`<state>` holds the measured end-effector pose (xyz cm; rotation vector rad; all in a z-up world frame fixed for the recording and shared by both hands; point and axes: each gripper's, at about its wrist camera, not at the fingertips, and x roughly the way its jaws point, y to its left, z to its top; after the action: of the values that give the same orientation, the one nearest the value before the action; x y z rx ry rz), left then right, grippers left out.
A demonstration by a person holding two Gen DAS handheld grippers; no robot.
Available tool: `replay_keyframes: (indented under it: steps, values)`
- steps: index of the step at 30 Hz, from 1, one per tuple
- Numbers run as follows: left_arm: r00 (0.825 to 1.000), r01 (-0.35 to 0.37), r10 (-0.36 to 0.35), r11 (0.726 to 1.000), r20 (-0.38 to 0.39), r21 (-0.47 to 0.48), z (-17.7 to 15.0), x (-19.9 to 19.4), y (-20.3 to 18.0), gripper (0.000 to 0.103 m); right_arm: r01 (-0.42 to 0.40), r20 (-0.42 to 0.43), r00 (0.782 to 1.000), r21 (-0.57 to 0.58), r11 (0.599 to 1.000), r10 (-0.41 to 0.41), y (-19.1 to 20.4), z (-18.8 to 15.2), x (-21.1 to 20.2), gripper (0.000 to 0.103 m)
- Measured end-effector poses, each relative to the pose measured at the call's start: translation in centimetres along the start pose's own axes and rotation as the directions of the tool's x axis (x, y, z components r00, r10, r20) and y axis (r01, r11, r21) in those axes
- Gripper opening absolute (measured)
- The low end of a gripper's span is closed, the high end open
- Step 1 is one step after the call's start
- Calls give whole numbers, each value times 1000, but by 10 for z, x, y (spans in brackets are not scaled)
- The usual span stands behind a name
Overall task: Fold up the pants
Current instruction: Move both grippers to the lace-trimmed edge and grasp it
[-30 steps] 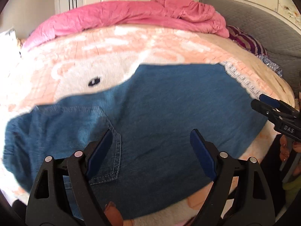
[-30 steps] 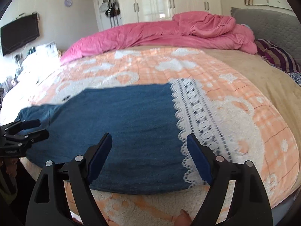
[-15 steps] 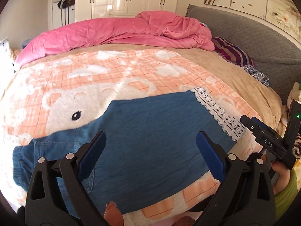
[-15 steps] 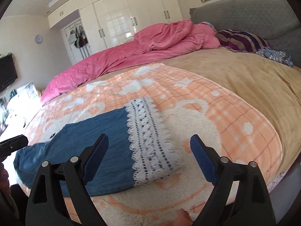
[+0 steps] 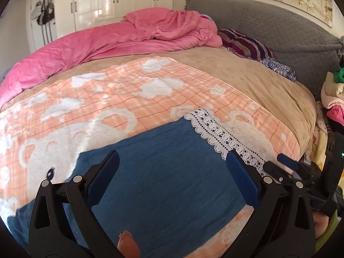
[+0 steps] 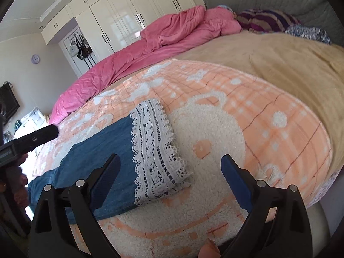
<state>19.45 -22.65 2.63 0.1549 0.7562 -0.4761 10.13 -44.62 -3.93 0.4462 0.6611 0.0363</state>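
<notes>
Blue denim pants (image 5: 163,172) with a white lace hem (image 5: 223,137) lie flat on the orange bear-print blanket (image 5: 129,99), along the bed's near edge. My left gripper (image 5: 172,172) is open and empty above the middle of the pants. My right gripper (image 6: 169,172) is open and empty above the lace hem (image 6: 157,154), with the denim (image 6: 103,154) running off to its left. The right gripper also shows at the right edge of the left wrist view (image 5: 290,167); the left gripper shows at the left edge of the right wrist view (image 6: 28,139).
A crumpled pink duvet (image 5: 129,36) lies along the bed's far side. A striped pillow (image 5: 245,45) and a grey headboard (image 5: 279,28) are at the right. A tan sheet (image 6: 290,64) covers the rest of the bed. A pile of clothes (image 5: 333,92) sits beside the bed.
Both grippers have swung to the right along the pants, towards the lace hem. Both stay open and empty. The pants have not moved.
</notes>
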Motion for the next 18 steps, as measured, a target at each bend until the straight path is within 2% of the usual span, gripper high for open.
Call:
replay_keyframes:
  steps: [7, 15, 18]
  values:
    - [997, -20, 28, 995, -78, 100, 22, 56, -18, 94, -30, -51, 998, 17, 999, 31, -2, -2, 10, 94]
    - [989, 44, -26, 992, -146, 116, 44, 99, -19, 94, -22, -62, 998, 11, 1000, 23, -1, -4, 13, 94]
    - [984, 43, -21, 992, -179, 120, 50, 115, -18, 94, -40, -57, 998, 17, 999, 41, -1, -4, 14, 94]
